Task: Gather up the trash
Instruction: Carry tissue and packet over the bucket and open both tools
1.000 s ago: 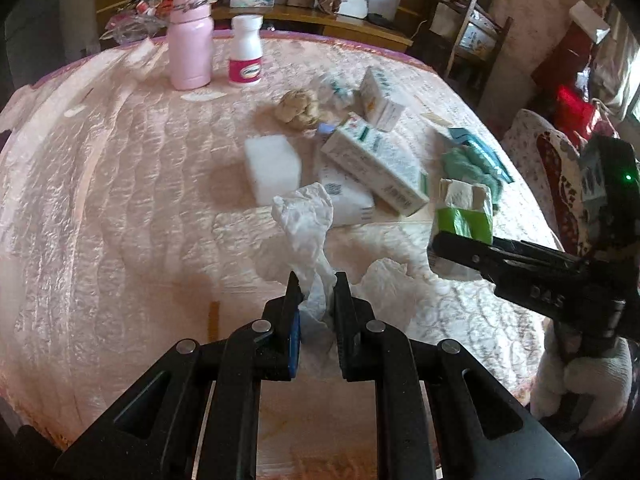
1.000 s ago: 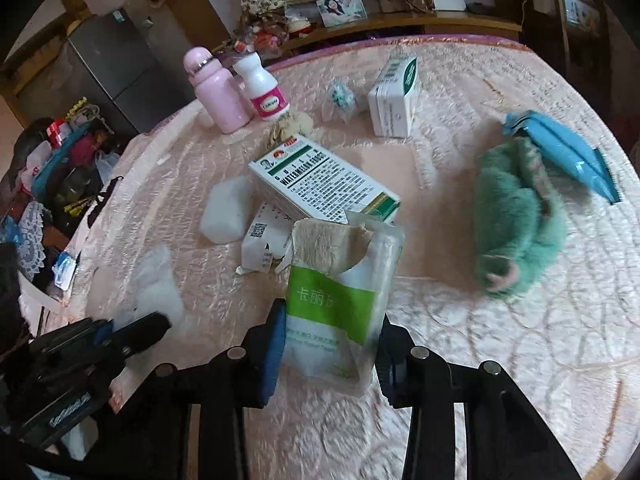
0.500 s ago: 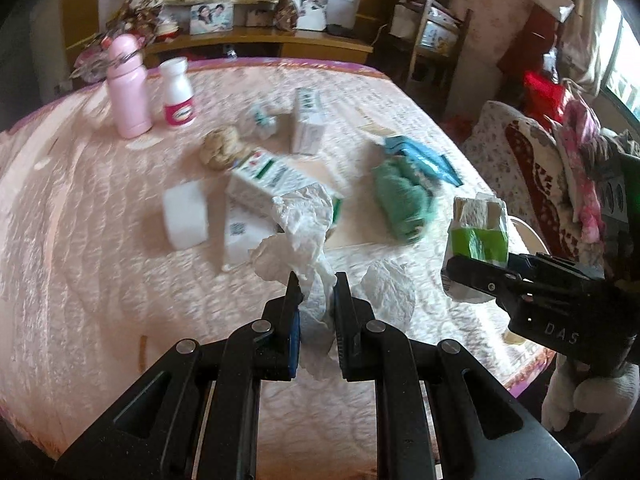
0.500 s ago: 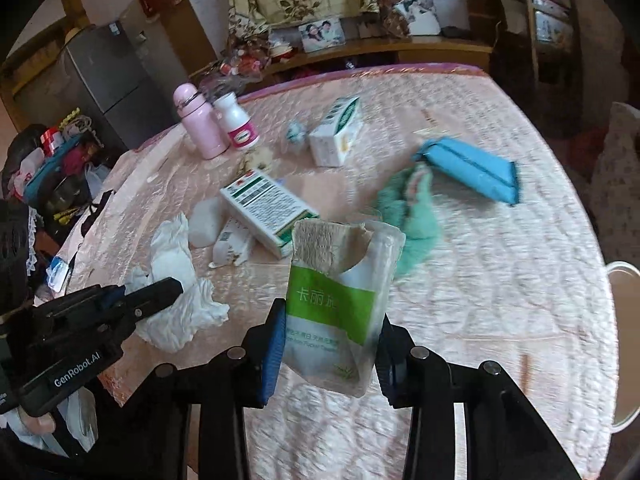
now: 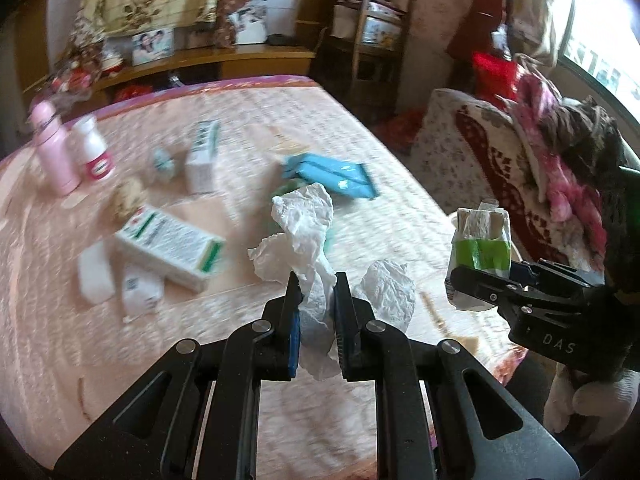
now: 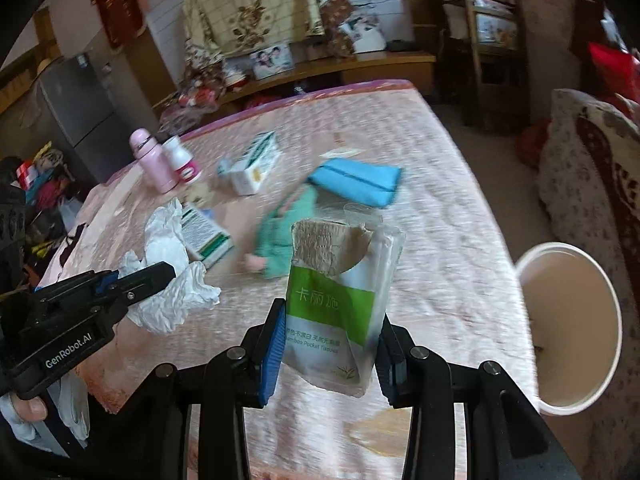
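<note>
White crumpled tissue [image 5: 310, 240] sits pinched between the left gripper's [image 5: 316, 308] jaws, above the bed [image 5: 380, 120]. The right gripper's [image 6: 330, 344] jaws clamp a green-and-white tissue packet [image 6: 340, 304], beside a white bin [image 6: 572, 328].

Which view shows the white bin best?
The right wrist view: the white bin shows its open rim and inside, beside the bed's edge, right of the tissue packet in the right gripper. In the left wrist view I cannot make it out.
</note>
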Available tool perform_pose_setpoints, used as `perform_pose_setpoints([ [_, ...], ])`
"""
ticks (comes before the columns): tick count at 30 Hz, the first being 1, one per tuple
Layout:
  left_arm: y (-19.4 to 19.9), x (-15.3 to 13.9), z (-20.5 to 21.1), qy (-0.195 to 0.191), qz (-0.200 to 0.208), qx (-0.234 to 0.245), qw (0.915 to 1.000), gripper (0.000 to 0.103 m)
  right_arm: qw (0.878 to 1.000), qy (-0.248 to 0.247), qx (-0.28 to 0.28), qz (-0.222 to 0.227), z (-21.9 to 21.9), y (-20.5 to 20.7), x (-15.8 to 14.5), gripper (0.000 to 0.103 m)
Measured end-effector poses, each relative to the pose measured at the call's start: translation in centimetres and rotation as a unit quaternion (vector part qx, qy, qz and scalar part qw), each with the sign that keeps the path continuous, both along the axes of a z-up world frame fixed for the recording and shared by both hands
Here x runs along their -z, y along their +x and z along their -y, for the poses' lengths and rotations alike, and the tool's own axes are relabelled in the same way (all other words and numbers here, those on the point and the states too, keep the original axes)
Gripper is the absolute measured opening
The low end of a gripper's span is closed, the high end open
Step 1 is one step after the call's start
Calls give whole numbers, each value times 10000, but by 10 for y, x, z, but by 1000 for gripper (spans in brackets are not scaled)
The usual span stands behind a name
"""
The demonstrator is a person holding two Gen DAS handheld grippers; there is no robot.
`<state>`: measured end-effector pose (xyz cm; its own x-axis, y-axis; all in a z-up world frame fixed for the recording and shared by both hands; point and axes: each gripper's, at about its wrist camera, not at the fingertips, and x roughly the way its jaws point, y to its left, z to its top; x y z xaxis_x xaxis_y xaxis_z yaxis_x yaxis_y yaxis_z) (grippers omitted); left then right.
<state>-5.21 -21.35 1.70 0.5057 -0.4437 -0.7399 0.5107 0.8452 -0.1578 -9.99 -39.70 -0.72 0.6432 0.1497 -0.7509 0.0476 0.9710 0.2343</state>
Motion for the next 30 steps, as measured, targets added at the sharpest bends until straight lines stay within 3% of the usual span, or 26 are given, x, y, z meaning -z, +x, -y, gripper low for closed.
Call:
perform_pose_setpoints([
  [19,-18,-6,136,-71,24,1079,9941,12,9923,-128,1221,-137,123,-53,6,38],
  [30,-14,9,199,-141,-283,1431,9892,12,9839,-120,1763,-257,175,-66,20,38],
])
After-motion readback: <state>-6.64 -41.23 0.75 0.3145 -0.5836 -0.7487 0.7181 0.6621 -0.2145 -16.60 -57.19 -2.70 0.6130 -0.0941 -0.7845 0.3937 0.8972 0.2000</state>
